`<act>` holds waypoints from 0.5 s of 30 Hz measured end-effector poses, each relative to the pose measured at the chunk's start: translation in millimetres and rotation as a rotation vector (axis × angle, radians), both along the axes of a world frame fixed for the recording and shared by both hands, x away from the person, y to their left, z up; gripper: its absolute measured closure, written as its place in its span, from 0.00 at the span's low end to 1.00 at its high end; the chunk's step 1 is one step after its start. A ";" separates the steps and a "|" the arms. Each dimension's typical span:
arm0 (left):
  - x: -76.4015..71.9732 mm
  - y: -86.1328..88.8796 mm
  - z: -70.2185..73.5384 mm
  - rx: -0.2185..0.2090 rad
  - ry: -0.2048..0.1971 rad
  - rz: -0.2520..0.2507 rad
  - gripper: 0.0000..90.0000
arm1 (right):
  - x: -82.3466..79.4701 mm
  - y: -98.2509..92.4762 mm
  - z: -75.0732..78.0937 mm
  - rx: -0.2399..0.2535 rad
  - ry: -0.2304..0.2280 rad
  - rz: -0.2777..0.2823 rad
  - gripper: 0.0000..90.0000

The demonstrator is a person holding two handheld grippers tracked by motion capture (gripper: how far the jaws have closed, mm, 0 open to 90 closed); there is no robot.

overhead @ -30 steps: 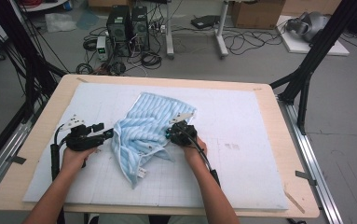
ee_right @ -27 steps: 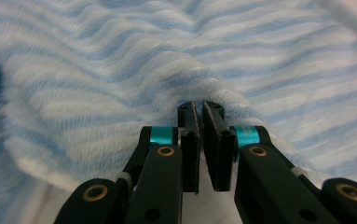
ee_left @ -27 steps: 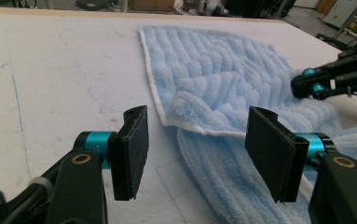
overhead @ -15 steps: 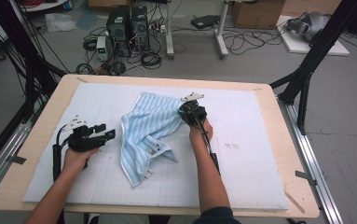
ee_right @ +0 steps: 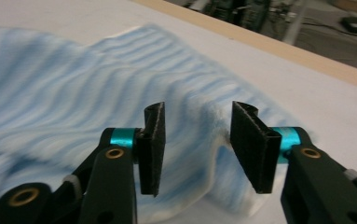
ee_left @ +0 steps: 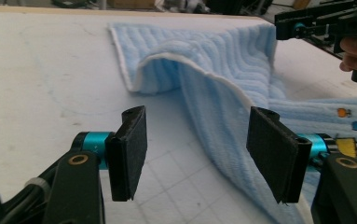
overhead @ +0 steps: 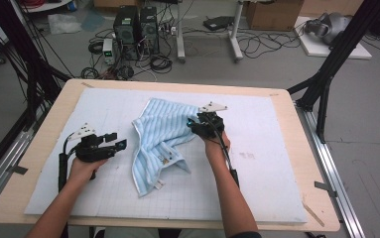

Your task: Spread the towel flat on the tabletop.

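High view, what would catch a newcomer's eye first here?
The rumpled light blue striped towel in the middle of the white mat. At its right edge the right claw has just been opening, a ridge of towel edge between its parted pads. The left claw rests open on the mat to its left.

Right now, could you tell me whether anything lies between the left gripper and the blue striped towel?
Nothing visible does. The left gripper, jaws open, points across bare white mat at the blue striped towel; its near edge lies just beyond the pads.
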State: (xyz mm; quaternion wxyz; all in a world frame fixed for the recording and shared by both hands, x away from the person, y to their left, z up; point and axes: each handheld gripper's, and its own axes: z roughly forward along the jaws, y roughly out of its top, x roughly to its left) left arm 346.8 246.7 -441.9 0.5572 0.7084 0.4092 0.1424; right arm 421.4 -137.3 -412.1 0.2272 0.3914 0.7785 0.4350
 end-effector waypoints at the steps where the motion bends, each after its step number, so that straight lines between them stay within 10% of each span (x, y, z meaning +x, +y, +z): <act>1: -0.2 -3.1 1.0 0.004 0.001 -0.014 0.42 | -3.6 -0.7 -0.1 -0.001 0.002 0.012 0.59; 8: 2.7 -28.6 2.7 0.029 0.021 -0.089 0.42 | -39.2 -5.7 -7.2 -0.024 0.026 0.078 0.52; 13: 4.9 -56.2 -3.5 0.215 0.045 -0.103 0.45 | -56.5 -8.6 -10.2 -0.020 0.029 0.096 0.49; 15: 4.1 -59.4 -6.4 0.312 0.035 -0.097 0.69 | -61.6 -9.9 -12.9 -0.014 0.033 0.098 0.49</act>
